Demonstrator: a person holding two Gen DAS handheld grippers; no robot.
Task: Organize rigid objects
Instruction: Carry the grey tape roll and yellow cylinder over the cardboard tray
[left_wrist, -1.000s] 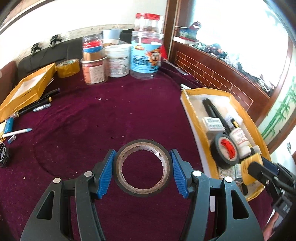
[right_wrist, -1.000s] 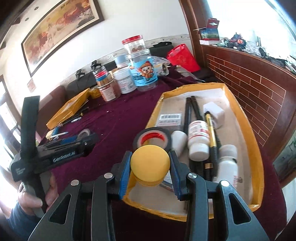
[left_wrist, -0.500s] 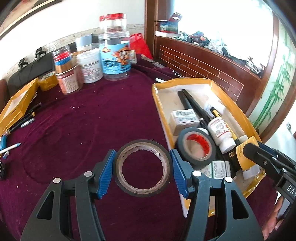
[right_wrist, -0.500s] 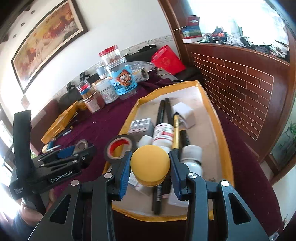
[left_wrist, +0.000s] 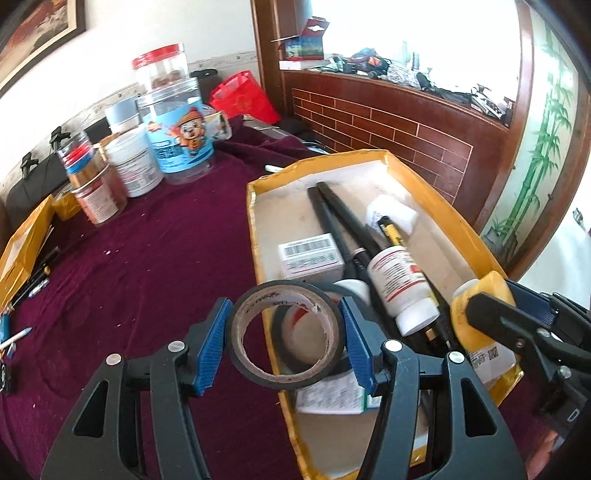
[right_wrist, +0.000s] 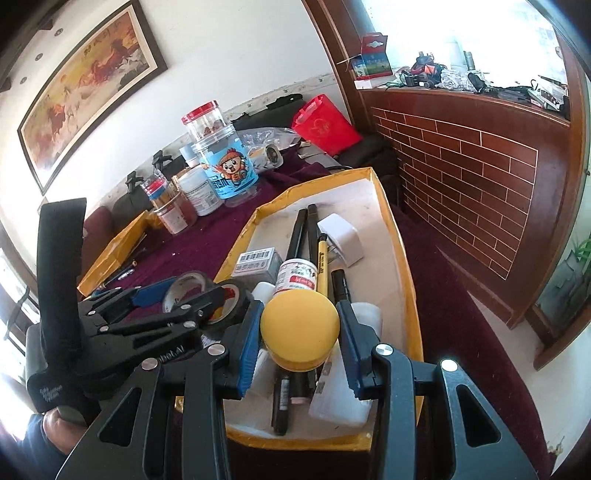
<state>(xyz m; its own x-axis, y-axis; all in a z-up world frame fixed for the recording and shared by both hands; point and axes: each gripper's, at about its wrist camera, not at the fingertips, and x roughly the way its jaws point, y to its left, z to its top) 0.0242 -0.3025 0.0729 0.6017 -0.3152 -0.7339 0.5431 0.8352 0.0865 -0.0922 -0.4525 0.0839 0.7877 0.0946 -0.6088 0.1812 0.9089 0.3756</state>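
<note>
Now both grippers are carrying their loads over the near end of the yellow tray (left_wrist: 441, 206).

The left gripper (left_wrist: 284, 345) is pinching a black tape roll (left_wrist: 283, 335) by its outer rim, jaws pressing on both sides, so the roll is hanging over the tray's near left wall, ready, it seems, to be set down inside. The right gripper (right_wrist: 297, 334) is squeezing a yellow-capped bottle (right_wrist: 299, 332) between its jaws, just above the clutter at the tray's near end. Free floor is looking scarce there: a second tape roll (right_wrist: 231, 299), a white pill bottle (left_wrist: 400, 282), a barcoded box (left_wrist: 312, 256), black pens (left_wrist: 334, 218) and paper packets are already filling it, and the two grippers are crowding each other. Jars (left_wrist: 179, 144) are standing well apart at the back of the maroon worktop (left_wrist: 147, 266).
</note>
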